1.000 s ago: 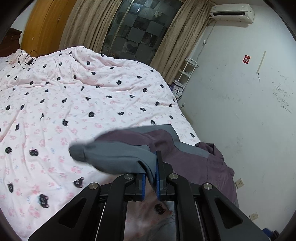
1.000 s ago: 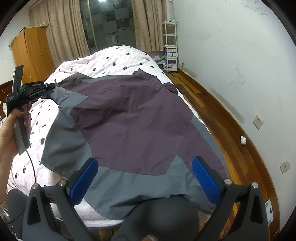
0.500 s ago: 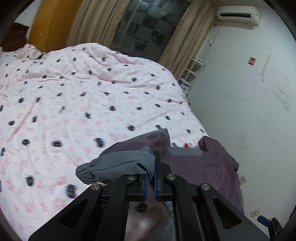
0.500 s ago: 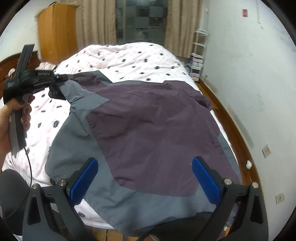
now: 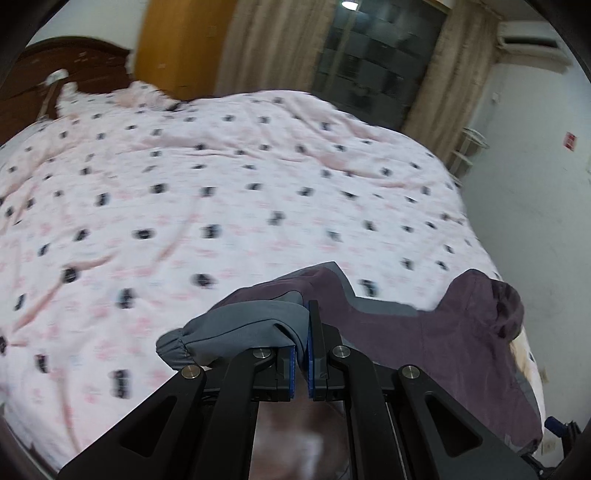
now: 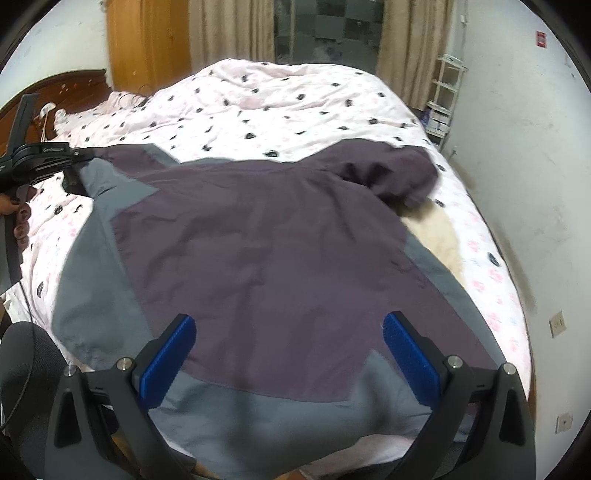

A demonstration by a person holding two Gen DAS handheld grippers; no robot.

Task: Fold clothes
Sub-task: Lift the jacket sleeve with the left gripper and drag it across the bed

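A purple and grey jacket lies spread on the pink cat-print duvet, its hood bunched at the far right. My left gripper is shut on the jacket's grey sleeve, whose cuff hangs to the left of the jaws. It also shows in the right wrist view, holding the sleeve out at the jacket's far left. My right gripper is open and empty, just above the jacket's grey hem.
The duvet covers the whole bed. A wooden headboard and wardrobe stand behind it. Curtains and a white shelf rack are at the far side. A white wall runs along the right.
My left gripper has moved left with the sleeve, stretching it out from the jacket. My right gripper has come in lower over the hem, still open. The hood has bunched up.
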